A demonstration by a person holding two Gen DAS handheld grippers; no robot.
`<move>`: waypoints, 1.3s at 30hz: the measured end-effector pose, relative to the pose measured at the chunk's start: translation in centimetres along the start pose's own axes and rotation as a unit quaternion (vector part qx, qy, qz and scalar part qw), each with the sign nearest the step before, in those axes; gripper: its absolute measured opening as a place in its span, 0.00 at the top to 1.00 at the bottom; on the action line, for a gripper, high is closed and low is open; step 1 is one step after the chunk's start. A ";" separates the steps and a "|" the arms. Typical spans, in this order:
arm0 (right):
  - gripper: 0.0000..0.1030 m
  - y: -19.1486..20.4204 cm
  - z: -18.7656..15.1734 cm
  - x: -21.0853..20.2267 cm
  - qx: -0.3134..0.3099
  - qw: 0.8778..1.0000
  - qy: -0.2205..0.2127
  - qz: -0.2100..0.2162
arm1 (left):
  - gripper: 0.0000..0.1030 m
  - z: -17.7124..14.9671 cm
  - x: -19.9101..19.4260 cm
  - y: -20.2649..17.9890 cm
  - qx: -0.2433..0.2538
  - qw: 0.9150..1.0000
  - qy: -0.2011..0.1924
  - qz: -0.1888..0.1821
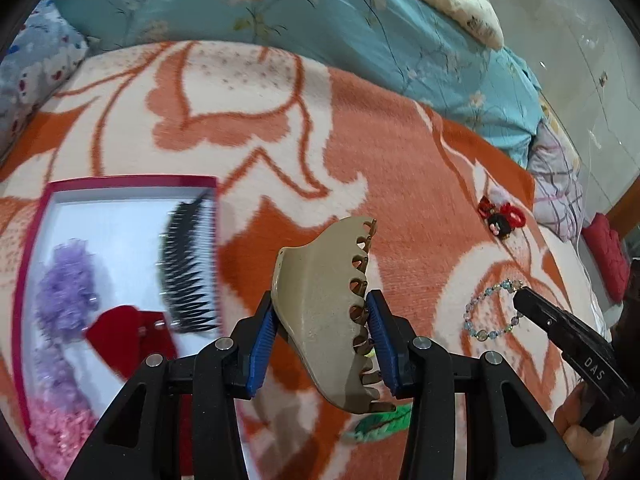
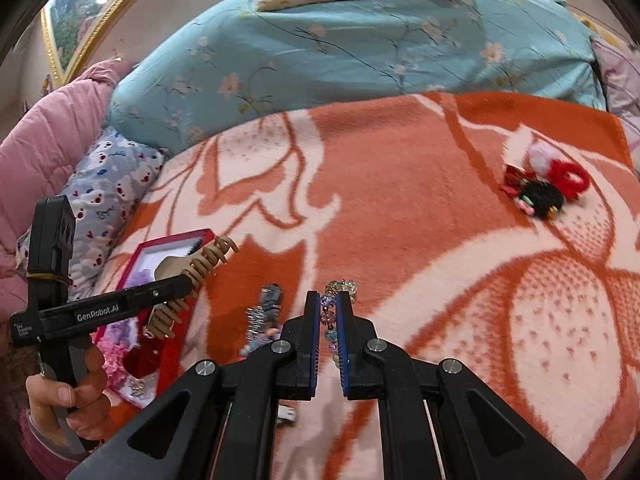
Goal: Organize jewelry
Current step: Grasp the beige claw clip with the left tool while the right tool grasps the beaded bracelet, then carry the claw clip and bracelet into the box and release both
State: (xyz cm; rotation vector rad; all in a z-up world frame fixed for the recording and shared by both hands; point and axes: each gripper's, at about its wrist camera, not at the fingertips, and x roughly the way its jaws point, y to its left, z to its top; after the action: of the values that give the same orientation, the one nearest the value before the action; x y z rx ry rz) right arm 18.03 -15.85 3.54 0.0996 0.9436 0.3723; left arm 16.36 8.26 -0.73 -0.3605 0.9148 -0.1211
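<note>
My left gripper point(image 1: 322, 312) is shut on a beige claw hair clip point(image 1: 320, 312) and holds it above the orange blanket, right of the pink-rimmed box point(image 1: 132, 183). The clip also shows in the right wrist view point(image 2: 192, 280). The box holds a black comb point(image 1: 186, 268), a purple scrunchie point(image 1: 66, 284), a red bow point(image 1: 128, 340) and a pink scrunchie point(image 1: 60, 432). My right gripper point(image 2: 329, 316) is shut on a beaded bracelet point(image 2: 340, 288), which lies on the blanket in the left wrist view point(image 1: 486, 312).
A cluster of red and black hair ties point(image 2: 544, 184) lies at the far right of the blanket. A beaded silver clip point(image 2: 264, 312) lies left of my right gripper. Blue floral bedding point(image 2: 360, 52) is piled behind the orange blanket point(image 2: 400, 184).
</note>
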 end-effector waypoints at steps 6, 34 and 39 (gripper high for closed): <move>0.93 3.2 0.8 0.6 -0.018 0.999 0.001 0.029 | 0.58 -1.0 -4.3 2.8 -0.017 1.000 -0.021 0.016; 0.93 21.5 2.2 12.0 -0.096 0.980 0.060 0.166 | 0.58 -0.8 -8.7 15.5 -0.119 0.988 -0.048 0.081; 0.93 22.9 1.6 15.5 -0.101 0.977 0.083 0.166 | 0.58 0.1 -6.4 17.1 -0.126 0.988 -0.038 0.084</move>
State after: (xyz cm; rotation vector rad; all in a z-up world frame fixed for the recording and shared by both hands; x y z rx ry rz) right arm 21.43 11.10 -1.91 0.0397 1.0502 0.7947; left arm 11.75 25.91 -1.97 -0.5164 0.8832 0.1630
